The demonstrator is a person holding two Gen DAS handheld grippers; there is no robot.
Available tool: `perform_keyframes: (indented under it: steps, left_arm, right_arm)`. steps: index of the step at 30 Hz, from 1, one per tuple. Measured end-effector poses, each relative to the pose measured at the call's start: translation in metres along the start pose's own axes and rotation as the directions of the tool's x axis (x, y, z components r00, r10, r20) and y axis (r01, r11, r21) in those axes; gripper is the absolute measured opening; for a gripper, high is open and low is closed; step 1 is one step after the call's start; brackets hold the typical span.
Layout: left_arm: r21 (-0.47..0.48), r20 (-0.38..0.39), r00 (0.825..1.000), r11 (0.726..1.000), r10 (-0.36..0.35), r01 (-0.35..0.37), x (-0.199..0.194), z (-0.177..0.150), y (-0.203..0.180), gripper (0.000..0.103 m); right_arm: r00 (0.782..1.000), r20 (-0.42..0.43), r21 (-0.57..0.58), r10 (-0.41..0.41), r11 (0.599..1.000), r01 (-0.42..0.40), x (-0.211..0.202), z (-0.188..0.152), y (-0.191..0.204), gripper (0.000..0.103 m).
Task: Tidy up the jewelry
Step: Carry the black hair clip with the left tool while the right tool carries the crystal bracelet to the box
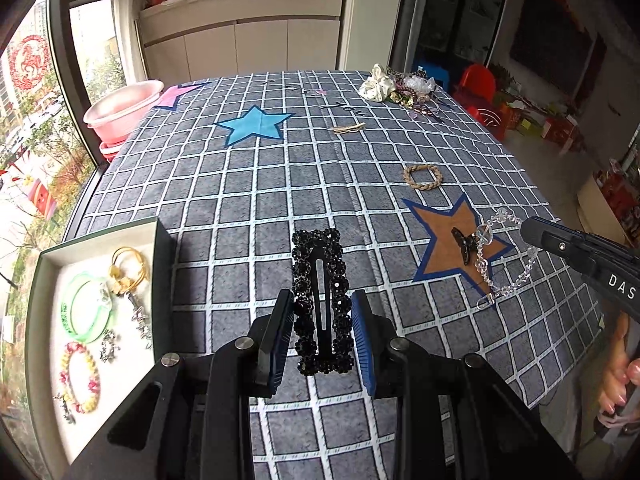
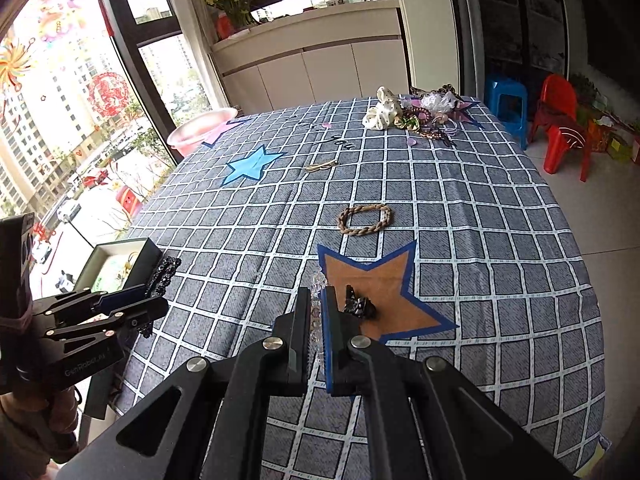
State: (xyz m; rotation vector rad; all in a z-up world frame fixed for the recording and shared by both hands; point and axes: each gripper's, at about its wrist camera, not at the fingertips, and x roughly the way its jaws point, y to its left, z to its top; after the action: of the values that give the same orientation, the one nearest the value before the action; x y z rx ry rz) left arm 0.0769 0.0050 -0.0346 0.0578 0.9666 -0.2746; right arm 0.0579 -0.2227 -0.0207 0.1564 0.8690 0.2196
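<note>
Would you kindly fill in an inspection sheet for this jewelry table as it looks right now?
Surface: table under a grey checked cloth with printed stars.
Job's things: open tray at the table's left edge, holding bangles and bracelets; black beaded hair clip; clear bead chain; small black claw clip on the brown star; braided ring; thin gold clip.
Clutter: heap of scrunchies and accessories at the far corner.
Grippers: left gripper shut on the hair clip; right gripper shut on the bead chain.
Cables: nothing seen.
Surroundings: pink basin, window, white cabinets, blue stool, red chair.
</note>
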Motion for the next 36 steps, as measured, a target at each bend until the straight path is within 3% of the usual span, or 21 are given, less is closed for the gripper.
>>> perform_keyframes:
  steps: [11, 21, 28, 36]
  left_arm:
    - [-0.089, 0.045, 0.998, 0.995, 0.039, -0.034, -0.036, -0.031, 0.049, 0.037]
    - [-0.193, 0.082, 0.99, 0.976, 0.119, -0.101, -0.071, -0.063, 0.108, 0.037]
    - [-0.242, 0.071, 0.983, 0.959, 0.172, -0.15, -0.09, -0.092, 0.144, 0.037]
    - [-0.307, 0.025, 0.981, 0.936, 0.191, -0.174, -0.094, -0.126, 0.173, 0.037]
  right_arm:
    - [0.999, -0.02, -0.036, 0.037, 0.999, -0.038, -0.005, -0.009, 0.044, 0.005]
    - [0.989, -0.026, -0.152, 0.147, 0.977, -0.15, -0.006, 0.002, 0.124, 0.005]
    - [0.966, -0.064, -0.247, 0.25, 0.934, -0.258, 0.002, 0.002, 0.195, 0.005]
    - [0.919, -0.181, -0.318, 0.349, 0.864, -0.391, 0.026, -0.018, 0.273, 0.005]
